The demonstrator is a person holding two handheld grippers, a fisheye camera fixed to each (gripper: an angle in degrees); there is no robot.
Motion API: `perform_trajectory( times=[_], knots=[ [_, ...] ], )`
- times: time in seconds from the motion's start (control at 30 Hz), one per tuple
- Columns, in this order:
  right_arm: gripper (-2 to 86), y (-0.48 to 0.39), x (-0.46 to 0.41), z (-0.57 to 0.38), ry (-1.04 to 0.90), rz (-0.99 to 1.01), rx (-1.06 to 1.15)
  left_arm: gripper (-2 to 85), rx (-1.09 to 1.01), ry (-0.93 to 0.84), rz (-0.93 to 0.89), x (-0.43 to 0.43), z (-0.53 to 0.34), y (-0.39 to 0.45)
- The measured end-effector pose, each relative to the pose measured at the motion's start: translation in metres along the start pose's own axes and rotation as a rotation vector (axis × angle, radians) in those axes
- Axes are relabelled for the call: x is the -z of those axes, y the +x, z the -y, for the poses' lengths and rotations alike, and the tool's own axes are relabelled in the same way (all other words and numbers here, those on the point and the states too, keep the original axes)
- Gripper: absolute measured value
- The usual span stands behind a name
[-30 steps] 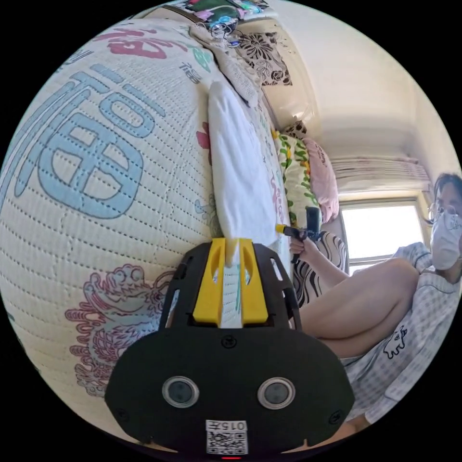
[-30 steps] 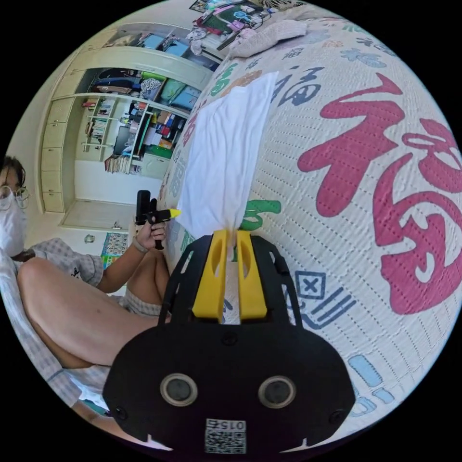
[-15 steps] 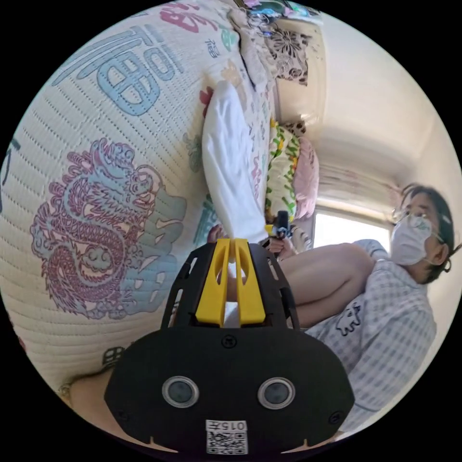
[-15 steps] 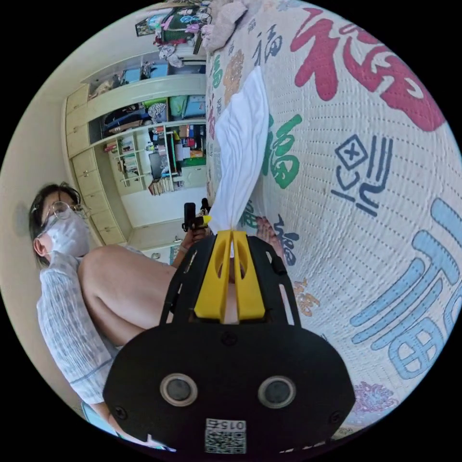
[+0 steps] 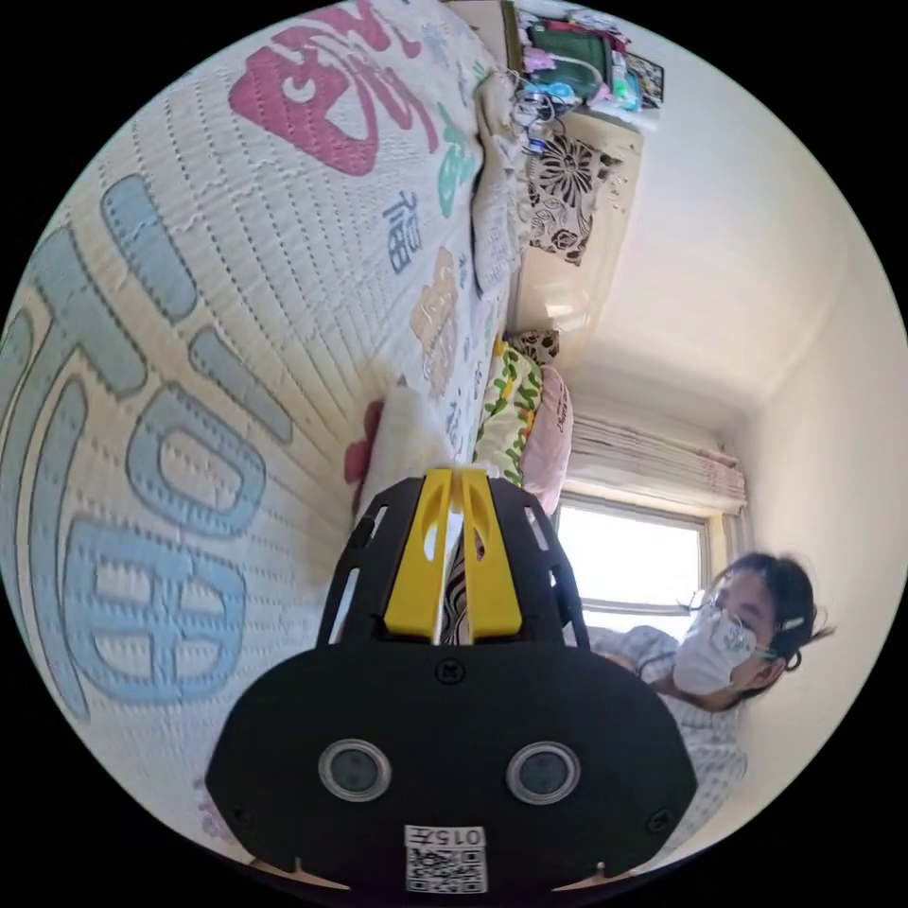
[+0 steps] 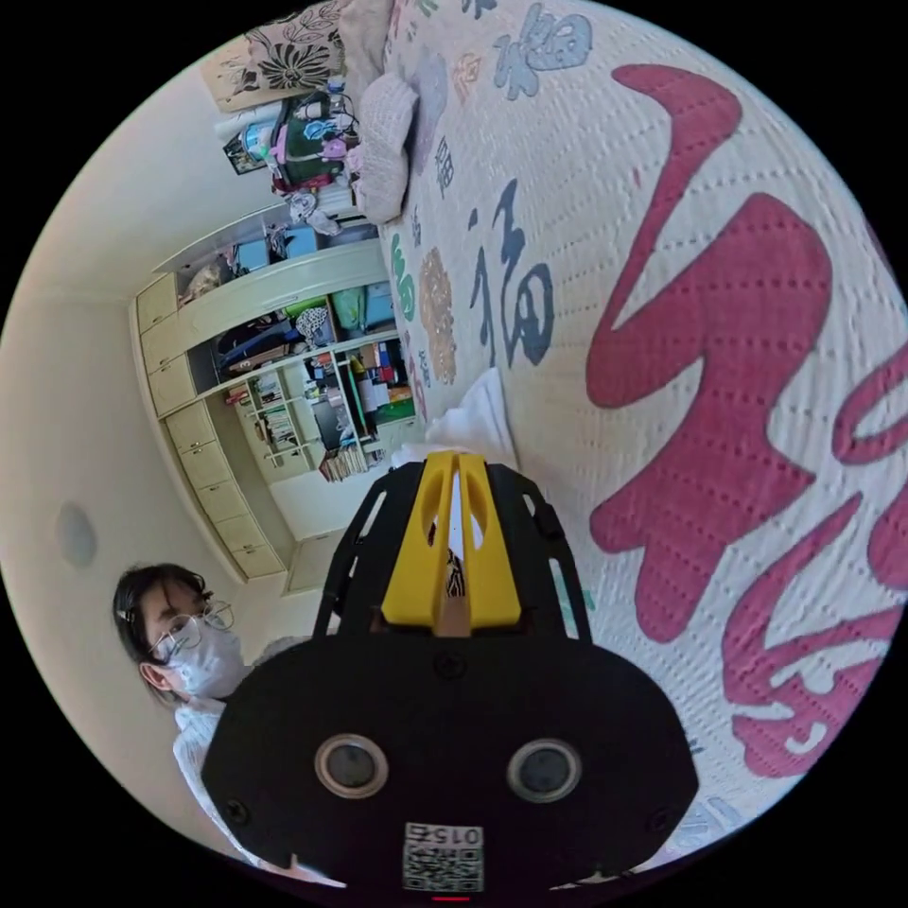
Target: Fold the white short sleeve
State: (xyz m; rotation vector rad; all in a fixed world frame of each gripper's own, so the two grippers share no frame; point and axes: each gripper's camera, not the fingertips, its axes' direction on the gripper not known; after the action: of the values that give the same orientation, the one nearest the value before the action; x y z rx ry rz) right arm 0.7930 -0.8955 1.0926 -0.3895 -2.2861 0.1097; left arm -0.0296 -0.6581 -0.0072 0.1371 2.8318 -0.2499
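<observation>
The white short sleeve shirt (image 5: 405,437) lies on the quilted bedspread as a short bunched hump just beyond my left gripper (image 5: 452,473). That gripper's yellow jaws are pressed together, with white fabric showing in the slit between them. In the right gripper view the shirt (image 6: 480,416) rises as a small white peak right ahead of my right gripper (image 6: 454,461), whose jaws are also closed on a strip of white cloth. Most of the garment is hidden behind the gripper bodies.
The bedspread (image 5: 236,284) carries large red, blue and green characters. Floral and pink pillows (image 5: 530,416) sit by a window (image 5: 634,558). A masked person (image 5: 733,643) sits beside the bed. Open shelves and cupboards (image 6: 303,378) line the far wall, and clutter (image 6: 312,151) is at the bed's head.
Both grippers have swung over the bed with the shirt's edge held. The shirt, earlier a long spread panel, now shows as a short hump close to the jaws. Both cameras have turned.
</observation>
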Motion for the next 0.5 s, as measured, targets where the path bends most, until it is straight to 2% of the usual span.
perform_trajectory(
  times=[0.13,0.3,0.4,0.47,0.5],
  knots=[
    [3.2,-0.005,-0.020,0.026,0.021,-0.027,0.026,3.0,0.039,0.042,-0.008,0.004,0.014,-0.006],
    [7.3,-0.041,-0.025,0.021,0.058,-0.098,0.224,6.9,-0.072,0.122,-0.010,0.035,-0.009,0.019],
    [8.3,-0.072,-0.038,0.015,0.069,-0.266,0.408,8.2,-0.227,0.133,0.206,0.052,-0.030,0.053],
    [9.8,-0.093,-0.074,0.015,0.009,-0.499,0.551,10.8,-0.323,0.088,0.407,0.041,-0.042,0.074],
    [10.3,-0.096,-0.085,0.016,-0.008,-0.547,0.571,11.1,-0.339,0.073,0.442,0.035,-0.044,0.078]
  ],
)
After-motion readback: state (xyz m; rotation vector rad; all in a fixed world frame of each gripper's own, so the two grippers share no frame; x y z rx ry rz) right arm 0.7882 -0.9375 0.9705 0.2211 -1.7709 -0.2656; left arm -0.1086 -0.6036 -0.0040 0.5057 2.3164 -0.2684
